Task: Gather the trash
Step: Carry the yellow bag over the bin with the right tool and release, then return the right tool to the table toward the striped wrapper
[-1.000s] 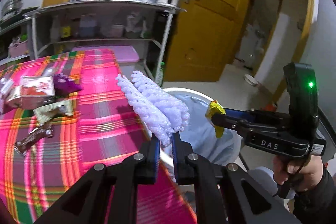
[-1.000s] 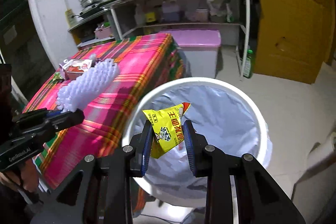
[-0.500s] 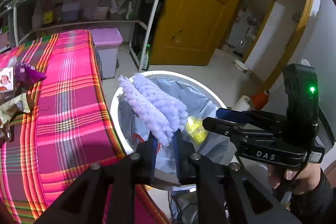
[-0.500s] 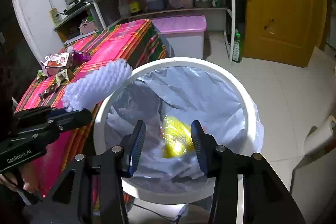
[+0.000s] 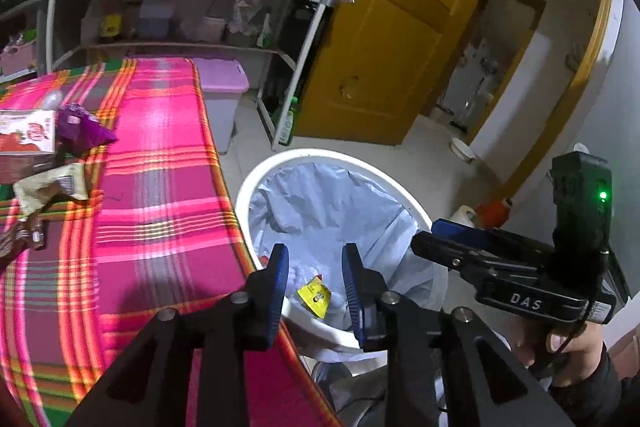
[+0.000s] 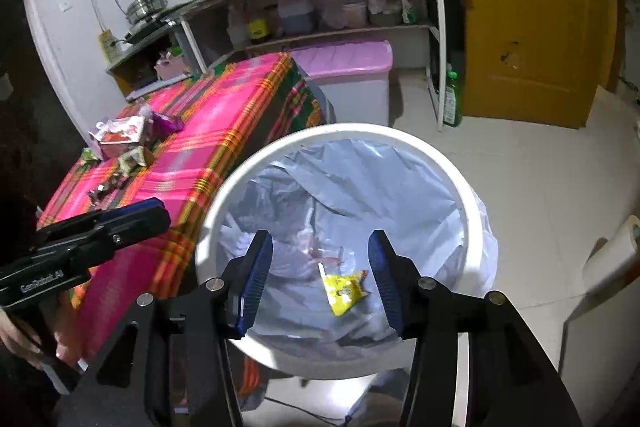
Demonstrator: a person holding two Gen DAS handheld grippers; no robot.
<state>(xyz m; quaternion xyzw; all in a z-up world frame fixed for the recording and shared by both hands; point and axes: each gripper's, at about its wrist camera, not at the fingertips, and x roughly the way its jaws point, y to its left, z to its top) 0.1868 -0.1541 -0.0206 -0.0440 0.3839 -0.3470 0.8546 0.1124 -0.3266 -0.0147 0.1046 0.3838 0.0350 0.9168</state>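
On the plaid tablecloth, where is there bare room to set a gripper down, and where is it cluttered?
The tablecloth is bare over its wide strip between the wrappers and the edge beside the bin, and at its far end toward the pink-lidded tub. The far-left side is crowded: red box, purple wrapper, beige wrapper, brown wrapper.

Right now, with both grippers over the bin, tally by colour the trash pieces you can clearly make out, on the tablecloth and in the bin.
Red-and-white carton: 1
Purple wrapper: 1
Beige wrapper: 1
Brown wrapper: 1
Yellow packet, in the bin: 1
Total: 5. Smaller bits beside the carton are too unclear to count.
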